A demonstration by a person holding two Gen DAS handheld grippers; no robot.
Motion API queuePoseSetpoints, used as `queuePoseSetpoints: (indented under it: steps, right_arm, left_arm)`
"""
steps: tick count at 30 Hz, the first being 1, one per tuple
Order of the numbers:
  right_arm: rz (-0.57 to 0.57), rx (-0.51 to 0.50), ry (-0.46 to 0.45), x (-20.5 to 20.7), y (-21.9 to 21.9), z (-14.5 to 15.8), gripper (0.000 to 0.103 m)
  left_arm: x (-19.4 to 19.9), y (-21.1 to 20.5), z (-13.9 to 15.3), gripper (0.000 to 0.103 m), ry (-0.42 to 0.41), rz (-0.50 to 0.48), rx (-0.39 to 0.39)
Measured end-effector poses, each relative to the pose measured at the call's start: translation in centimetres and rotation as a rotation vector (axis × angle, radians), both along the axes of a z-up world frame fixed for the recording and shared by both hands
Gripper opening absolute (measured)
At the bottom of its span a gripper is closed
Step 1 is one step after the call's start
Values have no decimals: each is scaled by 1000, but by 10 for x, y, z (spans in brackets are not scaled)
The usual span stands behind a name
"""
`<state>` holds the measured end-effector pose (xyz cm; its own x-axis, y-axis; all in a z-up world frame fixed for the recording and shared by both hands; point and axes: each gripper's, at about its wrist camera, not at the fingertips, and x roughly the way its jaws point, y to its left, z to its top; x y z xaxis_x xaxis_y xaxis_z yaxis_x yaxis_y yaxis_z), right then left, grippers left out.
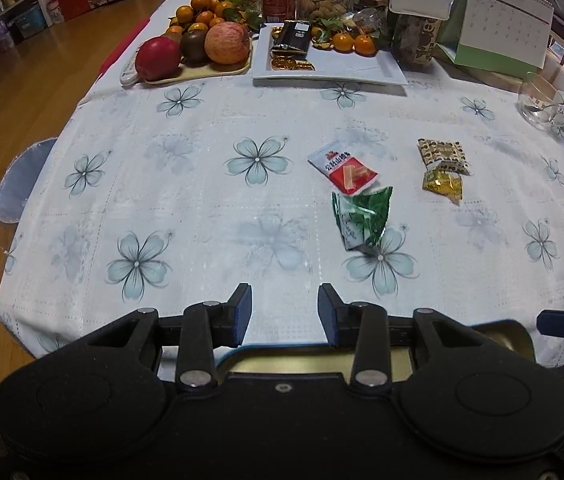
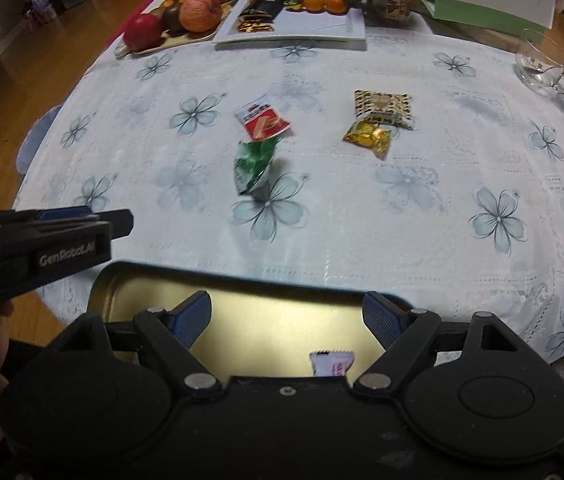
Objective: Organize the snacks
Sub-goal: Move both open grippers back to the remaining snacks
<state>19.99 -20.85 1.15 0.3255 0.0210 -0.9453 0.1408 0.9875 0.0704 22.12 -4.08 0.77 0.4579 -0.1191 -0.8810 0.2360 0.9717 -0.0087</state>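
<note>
Several snack packets lie on the flowered tablecloth: a red-and-white one (image 1: 346,167) (image 2: 264,121), a green one (image 1: 361,216) (image 2: 254,164), a brown patterned one (image 1: 443,154) (image 2: 382,107) and a yellow one (image 1: 443,185) (image 2: 367,138). A gold tin (image 2: 282,332) (image 1: 505,334) sits at the near table edge with a white-and-pink packet (image 2: 331,363) inside. My left gripper (image 1: 284,312) is open and empty over the near edge. My right gripper (image 2: 287,320) is open and empty above the tin. The left gripper also shows in the right wrist view (image 2: 94,226).
At the back stand a fruit tray (image 1: 194,46), a white plate (image 1: 333,66) with a dark packet and gold coins, jars, a tissue pack, a desk calendar (image 1: 497,24) and a glass cup (image 1: 541,102) at the right. A stool (image 1: 22,180) stands left of the table.
</note>
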Motion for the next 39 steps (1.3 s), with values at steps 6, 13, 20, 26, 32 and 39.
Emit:
queuePoseSetpoints:
  steps: [6,13,20,26,32,39]
  right_arm:
    - [-69,-13,-5,56,-30,5,87]
    - [-137,8,11,116,-51,-1,87]
    - [-216,-27,17,171,-70,-22,87]
    - [-350,-59,90,209,-112,-56,86]
    - [-553,-79,127,216,-155,-83,81]
    - [-588,-189,194,222,-169,-107,72]
  left_arm:
    - [53,-13,4,47,4,5,0]
    - [105,-12,-3,47,50,84,-61]
    - [124,-6,-5,46,77,100,-70]
    - [132,-8,-11,46,133,92,-74]
    - [134,-12,-21,46,183,101,-58]
    - [135,-15,-17,46,188,85,-78]
